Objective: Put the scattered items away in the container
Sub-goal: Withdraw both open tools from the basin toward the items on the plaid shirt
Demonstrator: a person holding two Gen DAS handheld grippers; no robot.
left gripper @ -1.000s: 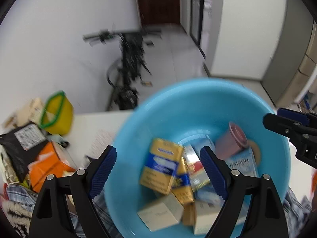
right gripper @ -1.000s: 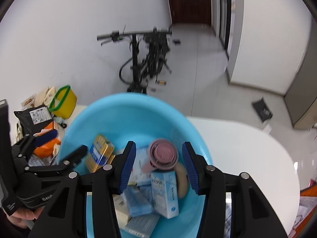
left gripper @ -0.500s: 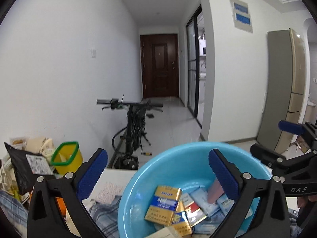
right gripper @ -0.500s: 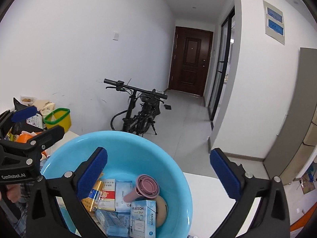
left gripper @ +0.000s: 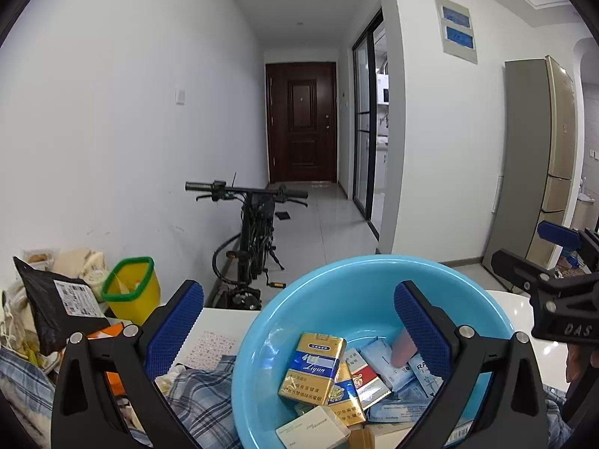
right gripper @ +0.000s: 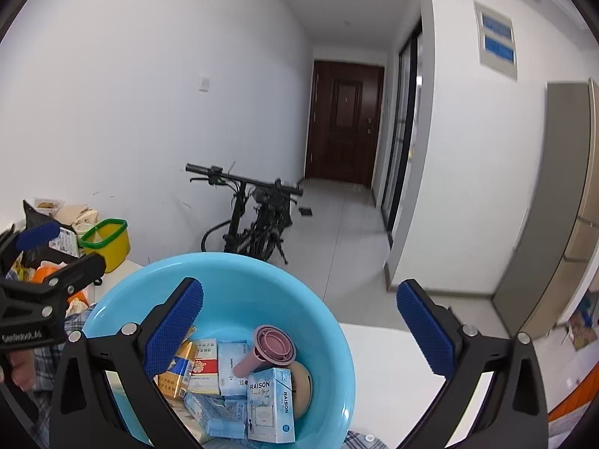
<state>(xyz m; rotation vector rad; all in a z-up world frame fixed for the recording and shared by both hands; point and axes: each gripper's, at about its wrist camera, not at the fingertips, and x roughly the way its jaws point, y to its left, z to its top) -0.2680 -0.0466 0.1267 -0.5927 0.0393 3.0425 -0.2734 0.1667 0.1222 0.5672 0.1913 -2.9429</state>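
Note:
A light-blue basin (left gripper: 337,266) (right gripper: 224,259) stands on the white table just ahead of both grippers. Inside lie a gold cigarette pack (left gripper: 312,368), a red-and-white pack (right gripper: 204,364), a pink cup (right gripper: 269,351) on its side, a pale-blue carton (right gripper: 271,408), a white box (left gripper: 312,432) and several more packets. My left gripper (left gripper: 295,310) is open wide above the basin's near left side, holding nothing. My right gripper (right gripper: 301,301) is also open and empty, over the basin's right rim. Each gripper shows at the edge of the other's view.
A yellow tub with a green rim (left gripper: 131,292), a black bag (left gripper: 60,307), an orange packet (right gripper: 48,273) and a plaid cloth (left gripper: 202,400) crowd the table left of the basin. A black bicycle (left gripper: 254,232) leans by the wall beyond. Bare white tabletop (right gripper: 393,359) lies to the right.
Both grippers have opened wide and tilted up from looking down into the basin, drawing back from it. The basin now sits low in both views and the hallway shows.

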